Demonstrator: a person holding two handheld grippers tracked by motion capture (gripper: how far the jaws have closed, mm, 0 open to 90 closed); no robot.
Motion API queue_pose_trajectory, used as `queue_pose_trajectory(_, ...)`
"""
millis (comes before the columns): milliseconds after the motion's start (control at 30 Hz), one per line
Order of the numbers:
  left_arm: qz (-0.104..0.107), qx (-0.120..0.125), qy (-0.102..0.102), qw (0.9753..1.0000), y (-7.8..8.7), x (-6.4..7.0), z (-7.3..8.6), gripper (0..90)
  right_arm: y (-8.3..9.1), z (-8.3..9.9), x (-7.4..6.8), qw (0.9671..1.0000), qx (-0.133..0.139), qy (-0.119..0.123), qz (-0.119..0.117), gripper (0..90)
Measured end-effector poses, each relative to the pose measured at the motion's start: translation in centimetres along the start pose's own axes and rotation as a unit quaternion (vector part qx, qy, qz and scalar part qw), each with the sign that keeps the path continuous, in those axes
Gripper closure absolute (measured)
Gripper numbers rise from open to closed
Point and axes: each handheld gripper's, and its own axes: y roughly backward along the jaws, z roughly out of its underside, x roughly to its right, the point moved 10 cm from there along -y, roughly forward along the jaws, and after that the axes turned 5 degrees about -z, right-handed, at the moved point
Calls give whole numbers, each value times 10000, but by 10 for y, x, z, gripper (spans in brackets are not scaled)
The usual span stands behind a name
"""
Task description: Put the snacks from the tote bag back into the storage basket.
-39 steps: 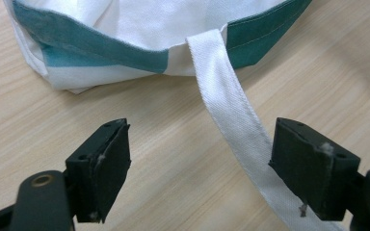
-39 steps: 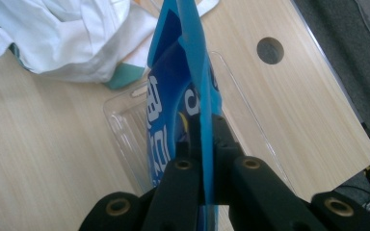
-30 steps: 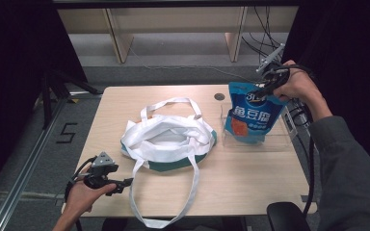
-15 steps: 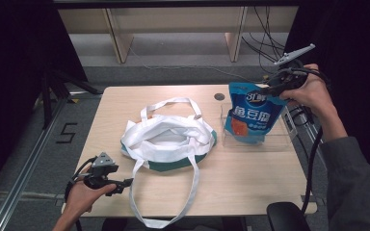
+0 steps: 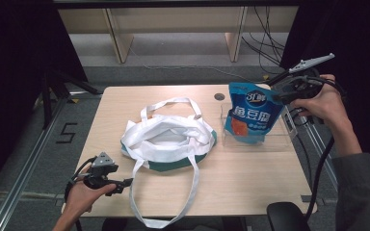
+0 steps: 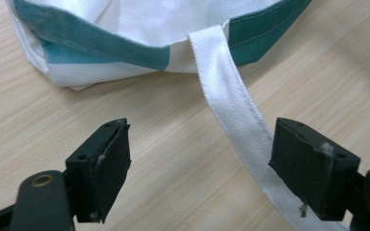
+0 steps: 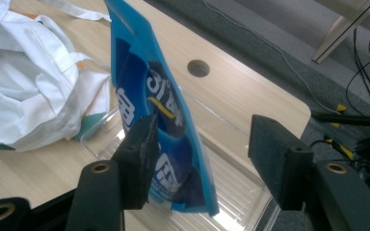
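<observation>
The blue pouch (image 5: 251,113) stands upright in a clear tray (image 5: 279,140) at the right of the high view, beside the white tote bag (image 5: 168,137) at centre. The right gripper (image 5: 280,91) sits at the pouch's upper right corner, its 2 jaws wide apart. At lower left, the left gripper (image 5: 124,183) spreads wide around the tote's strap (image 6: 231,101).

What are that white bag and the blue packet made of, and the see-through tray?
Tote bag: woven cloth, probably cotton canvas; matte, creased, visible weave. Blue snack pouch: glossy printed plastic film, catching light. Tray: clear rigid plastic, seemingly, with table showing through.
</observation>
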Motion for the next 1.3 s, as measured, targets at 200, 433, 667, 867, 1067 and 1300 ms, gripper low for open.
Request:
queue_pose_trajectory(200, 2, 50, 79, 10000, -1, 1, -1, 210, 1, 19, 2, 9997, 119, -208, 50, 430)
queue_pose_trajectory(433, -39, 12, 35, 10000, -1, 0, 0, 210, 7, 37, 7, 9995, 33, -297, 128, 427)
queue_pose_trajectory(667, -6, 9, -9, 10000, -1, 0, 0, 210, -4, 64, 3, 9990, -52, -449, 19, 445)
queue_pose_trajectory(867, -8, -12, 13, 10000, -1, 0, 1, 210, -18, 78, -5, 9974, -72, -688, -180, 598)
queue_pose_trajectory(1067, 3, 0, -11, 10000, -1, 0, 1, 210, -25, 83, -11, 9977, -74, -567, -364, 900)
queue_pose_trajectory(1300, 4, -11, -13, 10000, -1, 0, 1, 210, -37, 79, -7, 9984, -50, -428, -359, 900)
